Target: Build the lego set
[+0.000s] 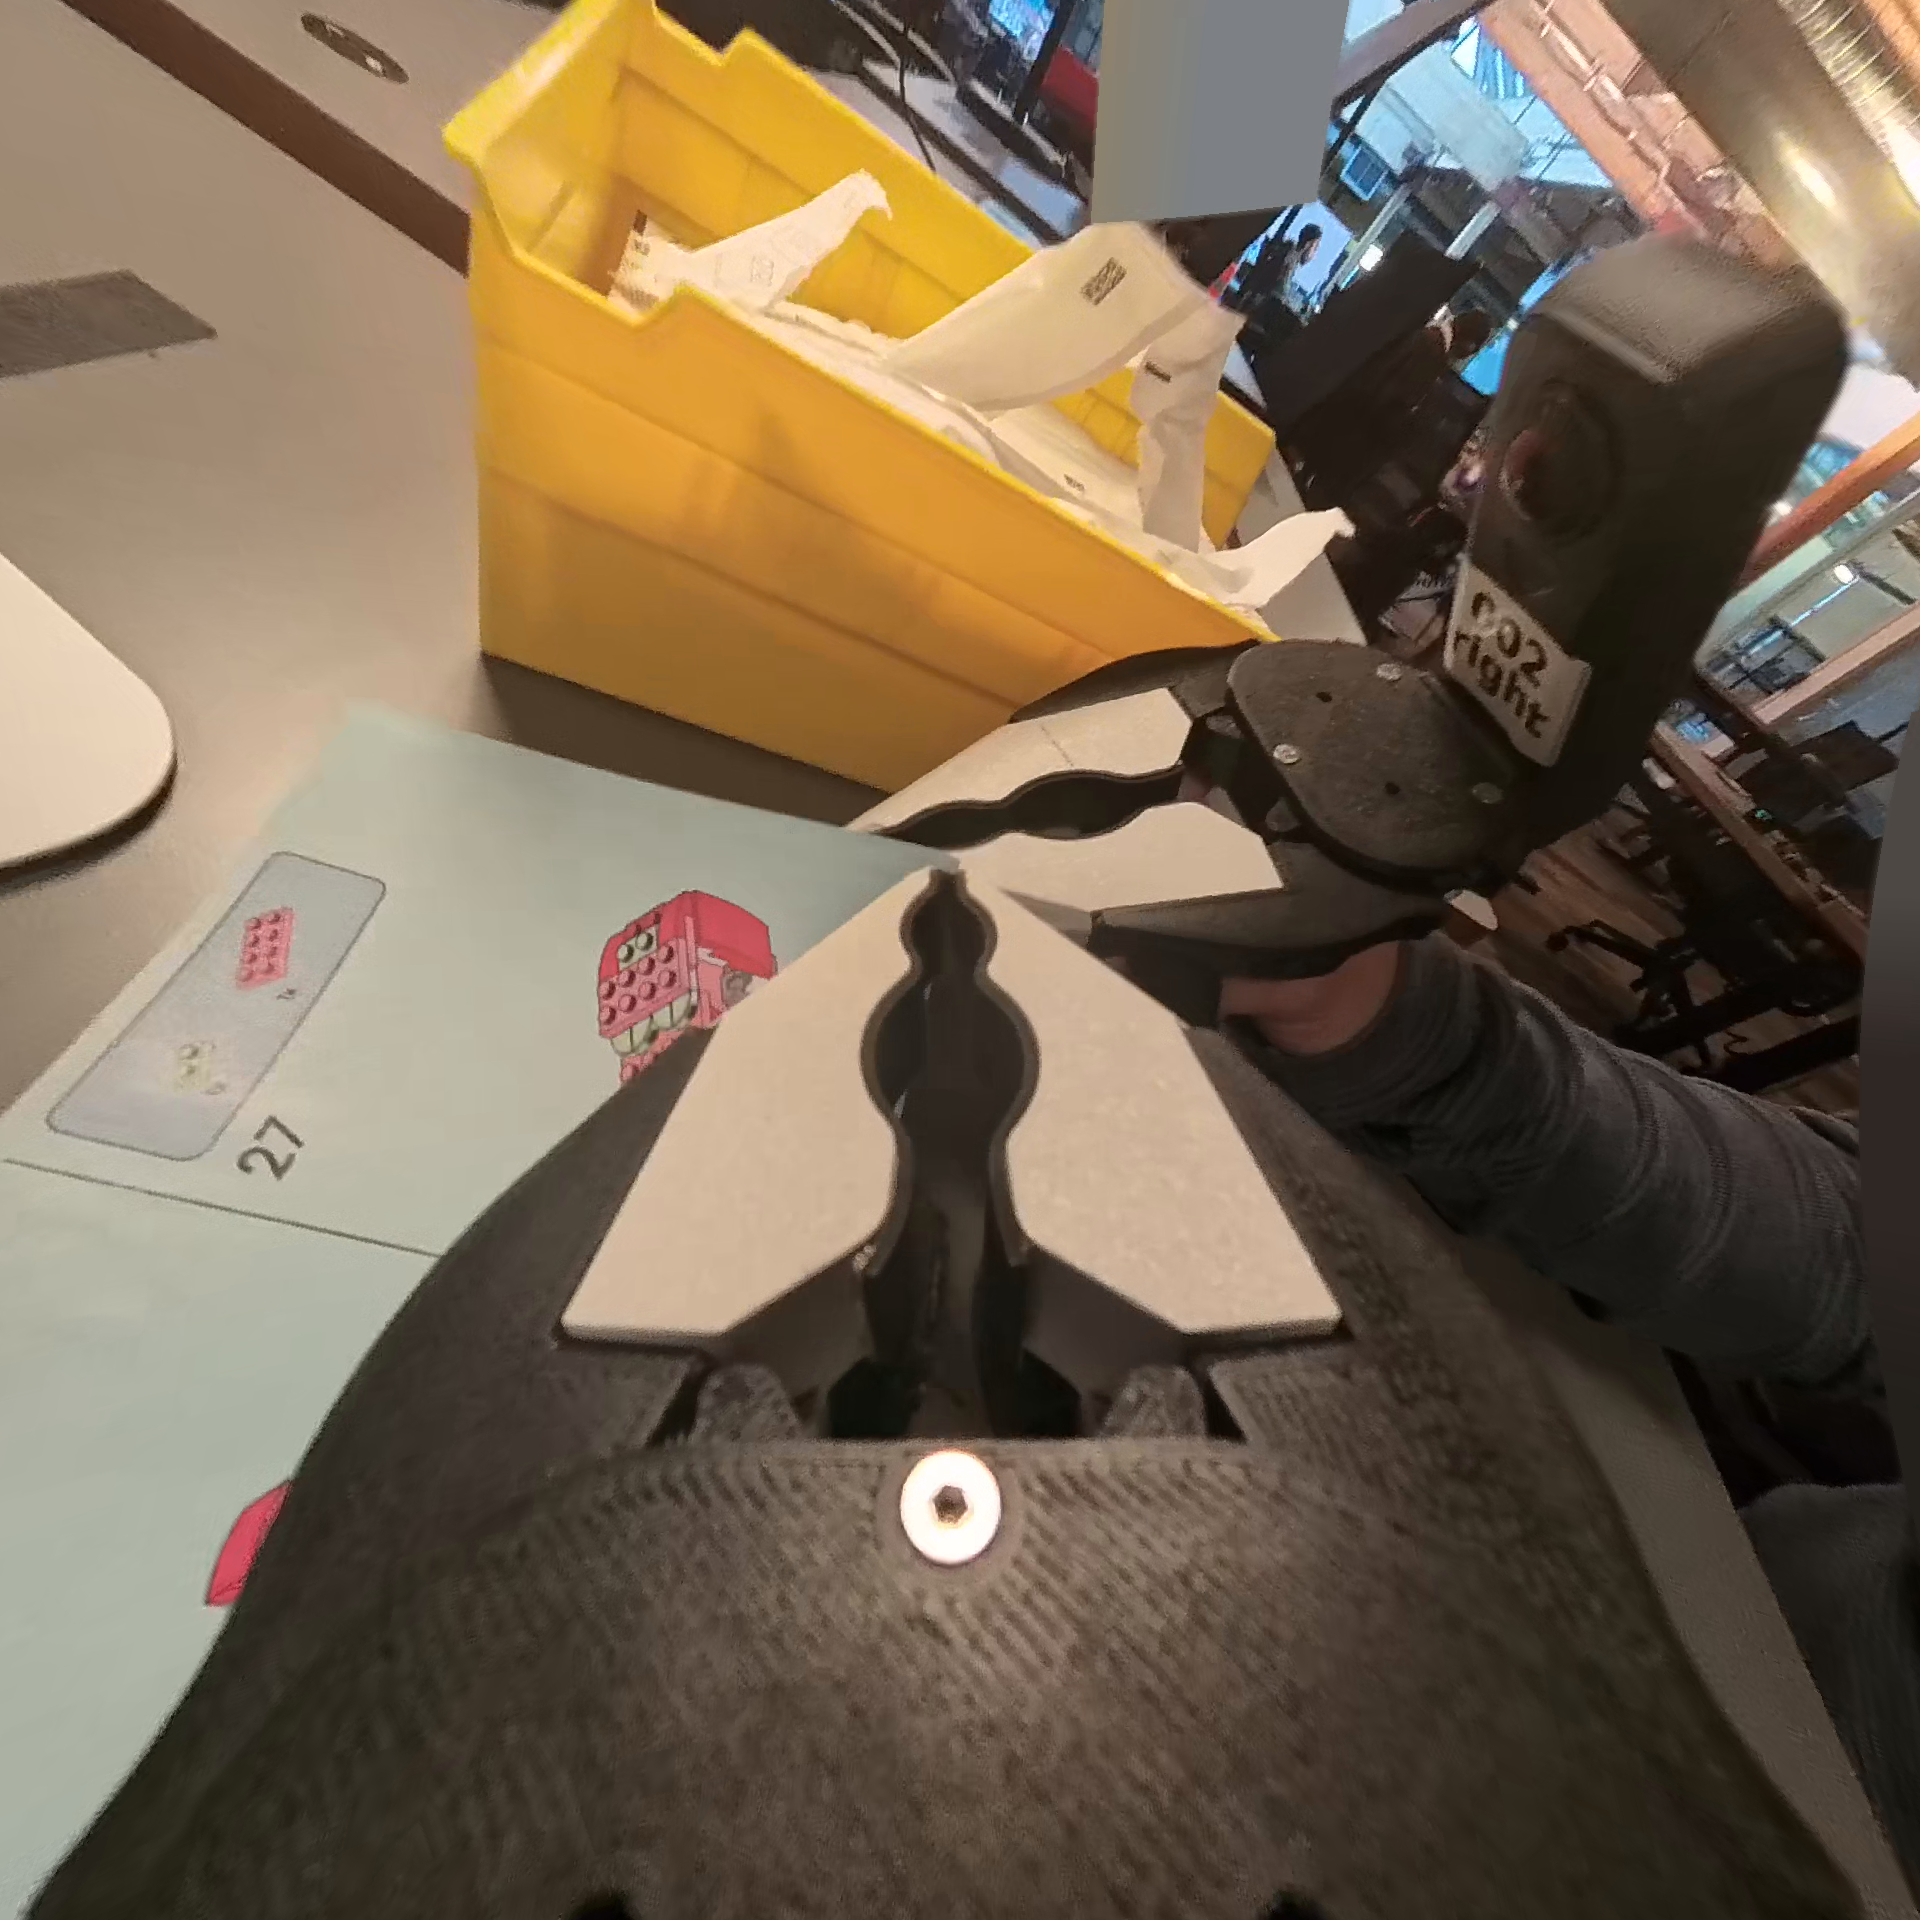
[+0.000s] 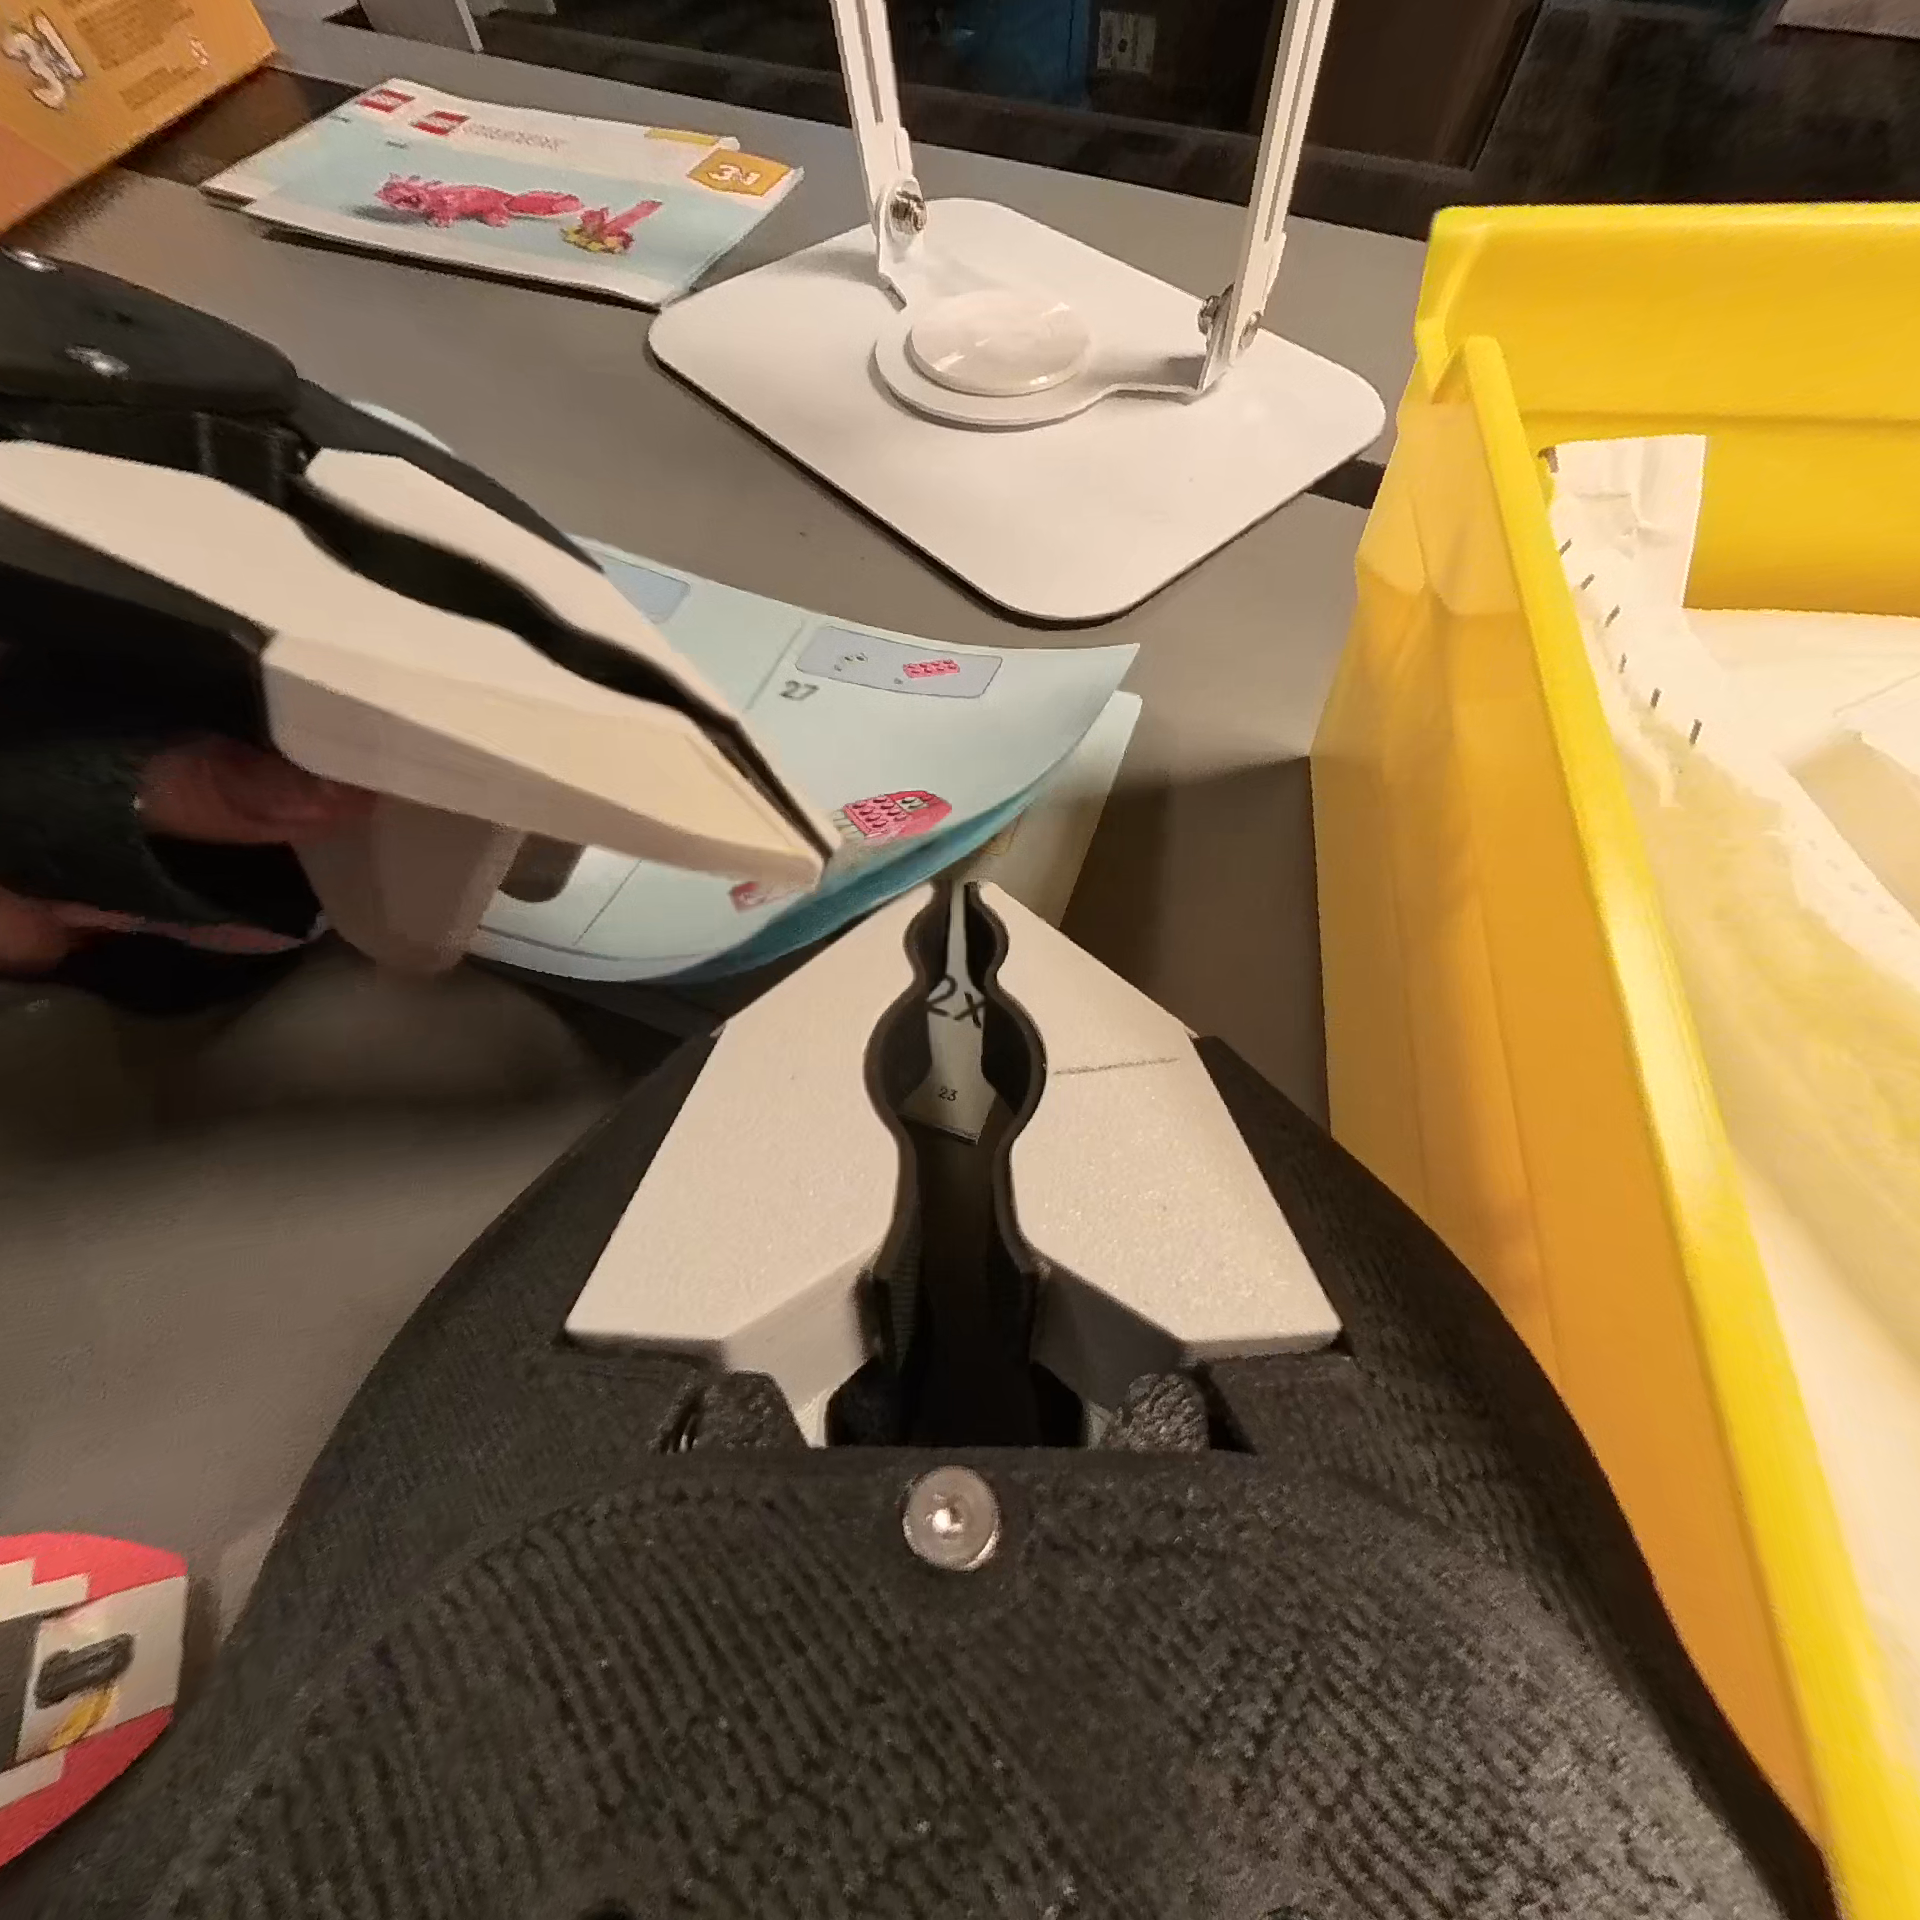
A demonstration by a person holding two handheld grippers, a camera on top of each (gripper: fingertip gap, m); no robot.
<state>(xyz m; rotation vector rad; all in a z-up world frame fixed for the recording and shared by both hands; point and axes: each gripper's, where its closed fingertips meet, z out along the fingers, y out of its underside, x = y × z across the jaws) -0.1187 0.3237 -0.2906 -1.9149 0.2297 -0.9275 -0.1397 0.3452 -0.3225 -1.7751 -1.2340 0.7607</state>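
Note:
The light-blue instruction booklet (image 1: 468, 883) lies open on the dark table, its top page printed with pink bricks and curving upward (image 2: 966, 717). My right gripper (image 2: 961, 891) is shut on a booklet page; a white strip of that page (image 2: 951, 1039) shows between its fingers. It also shows in the left wrist view (image 1: 883, 828), its tips at the page's edge near the corner. My left gripper (image 1: 940, 881) is shut, with its tips at that same page corner. In the right wrist view it (image 2: 821, 844) comes in from the left over the page. I cannot tell whether it pinches the paper.
A yellow bin (image 1: 727, 540) holding white paper bags stands just beyond the booklet and fills the right side (image 2: 1507, 831). A white lamp base (image 2: 1039, 468) stands behind the booklet. A second booklet (image 2: 499, 177) and an orange box (image 2: 104, 73) lie farther back. A red and white object (image 2: 73, 1662) sits at lower left. Across from one pair of fingers to the other is roughly 4 cm.

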